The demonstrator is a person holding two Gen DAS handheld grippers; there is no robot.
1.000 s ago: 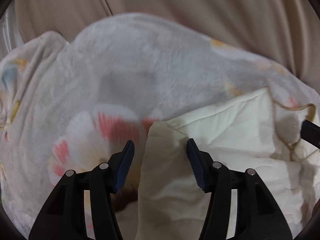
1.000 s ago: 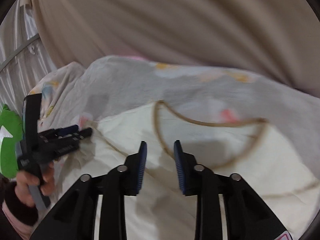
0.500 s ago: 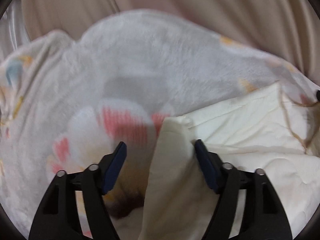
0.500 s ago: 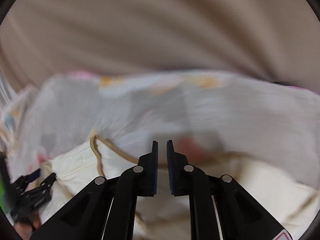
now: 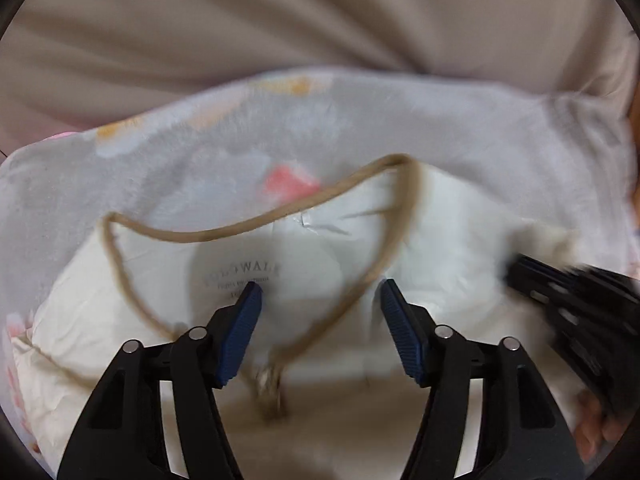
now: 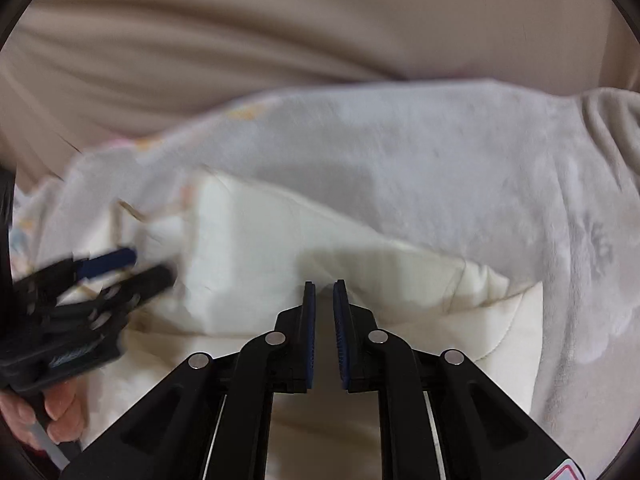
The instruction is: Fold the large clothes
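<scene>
A cream white garment (image 5: pixel 304 256) with a tan-trimmed neckline (image 5: pixel 224 234) and a printed neck label lies on a grey floral fleece blanket (image 5: pixel 200 152). My left gripper (image 5: pixel 320 300) is open and empty, hovering over the collar. In the right wrist view the garment (image 6: pixel 280 240) lies folded and rumpled. My right gripper (image 6: pixel 324 292) is shut with nothing between its blue pads, just above the cloth. Each gripper shows blurred in the other's view: the right one (image 5: pixel 568 300), the left one (image 6: pixel 88 280).
Beige fabric (image 5: pixel 320 32) fills the background behind the blanket, and it also shows in the right wrist view (image 6: pixel 280 40). The blanket (image 6: pixel 480 160) spreads to the right of the garment. The person's fingers (image 6: pixel 52 412) show at the lower left.
My left gripper let go of the garment's folded edge and swung right over the collar. My right gripper closed and moved right along the garment.
</scene>
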